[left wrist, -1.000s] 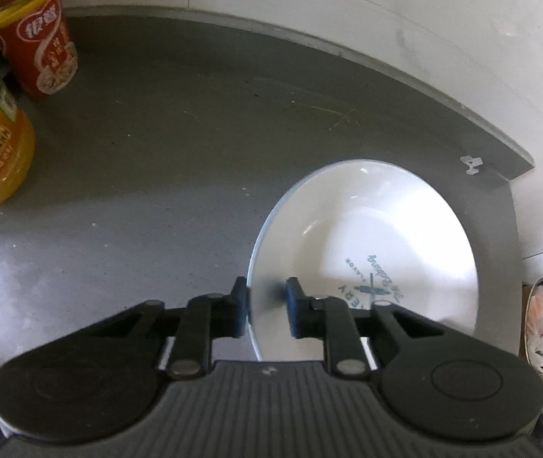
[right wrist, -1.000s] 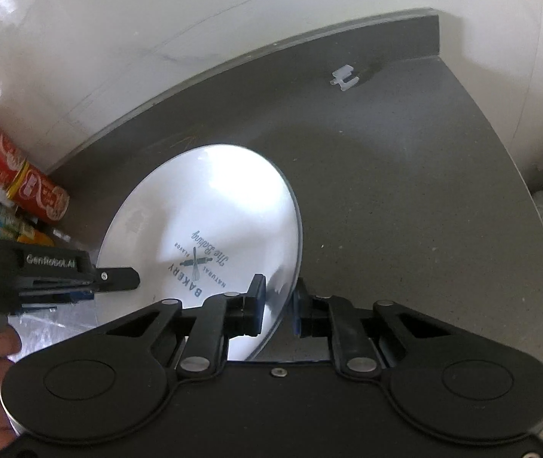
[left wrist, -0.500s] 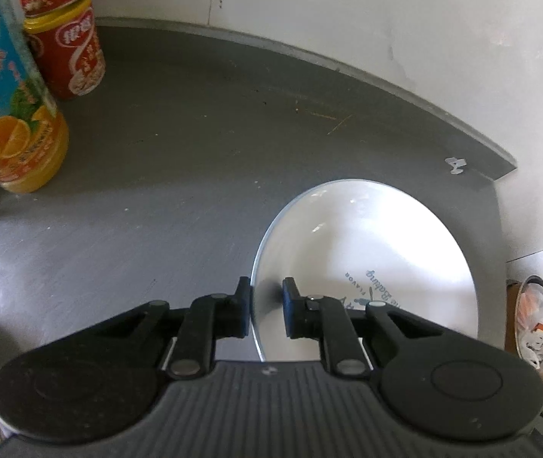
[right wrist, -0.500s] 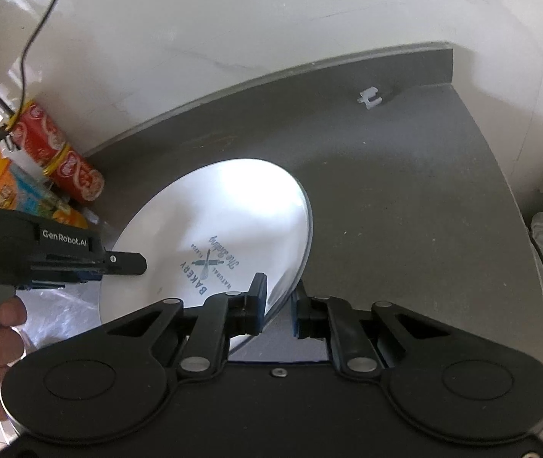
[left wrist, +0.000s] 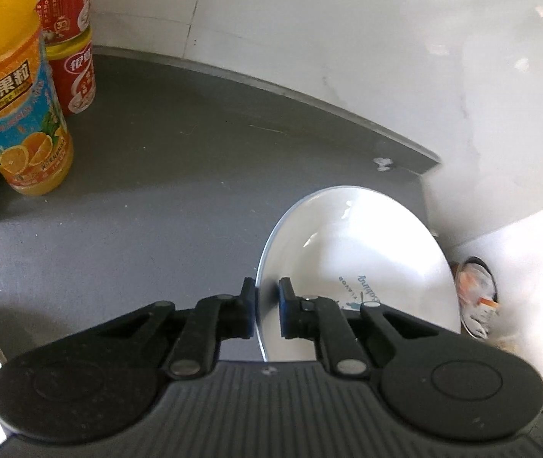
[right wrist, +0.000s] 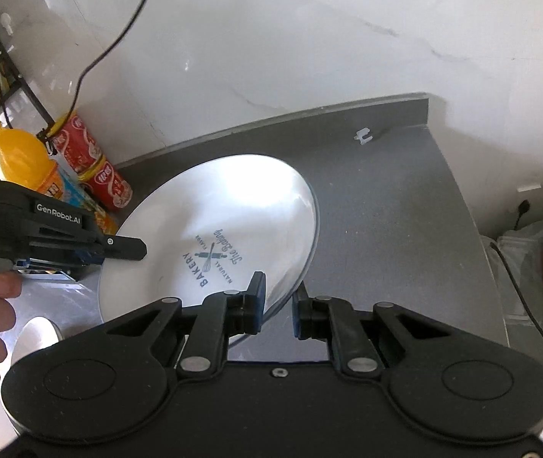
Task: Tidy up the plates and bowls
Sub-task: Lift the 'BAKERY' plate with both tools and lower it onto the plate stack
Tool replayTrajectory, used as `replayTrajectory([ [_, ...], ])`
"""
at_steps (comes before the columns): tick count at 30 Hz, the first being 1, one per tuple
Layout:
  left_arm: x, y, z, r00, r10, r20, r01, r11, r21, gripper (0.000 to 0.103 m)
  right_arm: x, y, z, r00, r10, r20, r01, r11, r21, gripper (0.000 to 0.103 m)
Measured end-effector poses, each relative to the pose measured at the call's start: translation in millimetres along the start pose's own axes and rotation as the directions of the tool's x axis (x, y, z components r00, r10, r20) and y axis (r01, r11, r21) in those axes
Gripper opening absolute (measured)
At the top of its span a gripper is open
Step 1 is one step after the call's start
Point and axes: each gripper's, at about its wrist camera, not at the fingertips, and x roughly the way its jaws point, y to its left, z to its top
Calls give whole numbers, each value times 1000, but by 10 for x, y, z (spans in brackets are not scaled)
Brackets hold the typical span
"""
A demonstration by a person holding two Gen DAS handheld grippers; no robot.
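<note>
I'm holding the plate (right wrist: 210,236) tilted above the grey counter (right wrist: 393,229): left gripper (left wrist: 265,313) clamped on one rim, right gripper (right wrist: 277,307) straddling the opposite rim with a visible gap, so its grip is unclear. Glazed ceramic looks stiff, slick and breakable; rim is the only hold.

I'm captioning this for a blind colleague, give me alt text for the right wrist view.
A white plate printed "BAKERY" is held above a grey counter, its rim between the fingers of the right claw and the left claw. An orange juice bottle and red cans stand by the white wall.
</note>
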Motion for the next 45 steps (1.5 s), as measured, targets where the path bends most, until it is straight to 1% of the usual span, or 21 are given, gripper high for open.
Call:
replayTrajectory([
  [7,-345,137,-104,998,-56,32,54,998,41,9,-245,275,-106,998,-22,52,22,1000,16,13],
  [15,-736,505,-152,993,-109,54,108,994,31,7,-411,670,-266,996,-30,87,27,999,28,13],
  [19,-892,665,-206,992,-108,71,105,994,40,7,-434,850,-345,995,-25,96,23,999,23,13],
  [26,-1074,1081,-282,991,-106,78,105,994,13,7,-408,1228,-502,995,-10,97,10,1000,8,13],
  [35,-1271,1702,-463,995,-67,79,69,997,-26,7,-260,1749,-787,998,25,56,-24,999,-25,13],
  [39,-1313,2034,-547,996,-45,72,49,997,-53,7,-162,1956,-912,999,43,30,-42,998,-37,13],
  [45,-1347,2400,-658,998,-14,65,20,995,-93,7,-15,2210,-1039,998,63,-5,-64,996,-64,13],
])
